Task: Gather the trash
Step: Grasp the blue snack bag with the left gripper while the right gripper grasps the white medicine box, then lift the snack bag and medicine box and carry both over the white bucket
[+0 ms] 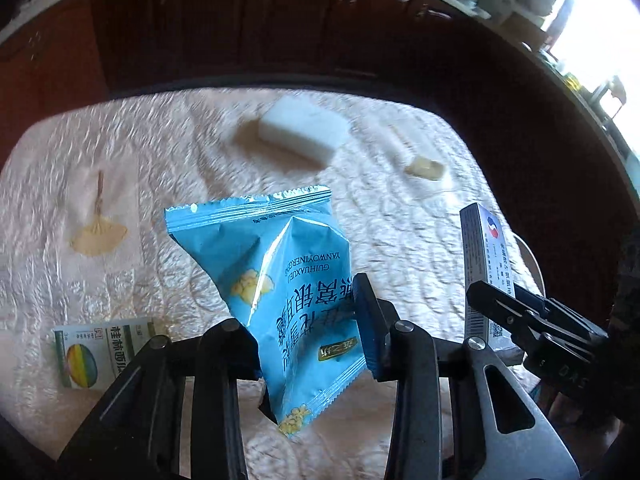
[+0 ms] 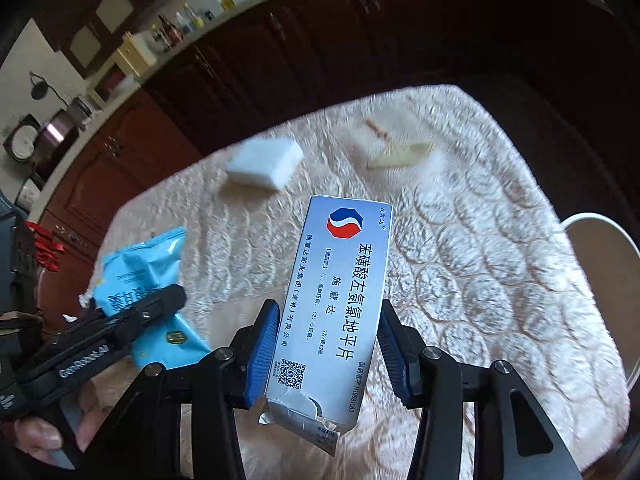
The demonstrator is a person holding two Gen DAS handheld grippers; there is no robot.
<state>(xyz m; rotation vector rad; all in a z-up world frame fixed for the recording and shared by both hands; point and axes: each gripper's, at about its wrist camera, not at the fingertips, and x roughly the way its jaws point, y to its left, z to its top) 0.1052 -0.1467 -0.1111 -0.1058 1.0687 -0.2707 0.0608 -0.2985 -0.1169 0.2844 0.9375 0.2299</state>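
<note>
Right wrist: tongs (image 2: 326, 344) (level) round box (image 2: 336, 280)

Tabletop (image 1: 400, 240): cream quilted cloth.
Cabinets (image 2: 320, 52): dark reddish wood, behind its far edge.
Window (image 1: 600, 32): bright daylight, far right.

We see through two fisheye cameras, each mounted behind its own fingers and looking forward and down at the cloth-covered table (image 1: 120, 152) from close above. The left wrist view sits behind the left hand-held gripper (image 1: 304, 340), with the right hand-held gripper (image 1: 496, 312) entering at its right edge. The right wrist view sits behind the right one (image 2: 326, 340), and the left one (image 2: 160, 300) enters at its left edge. Both views face the dark wooden cabinets (image 1: 240, 20) beyond the table and share the white sponge block (image 1: 304, 130) and much of the tablecloth.
</note>
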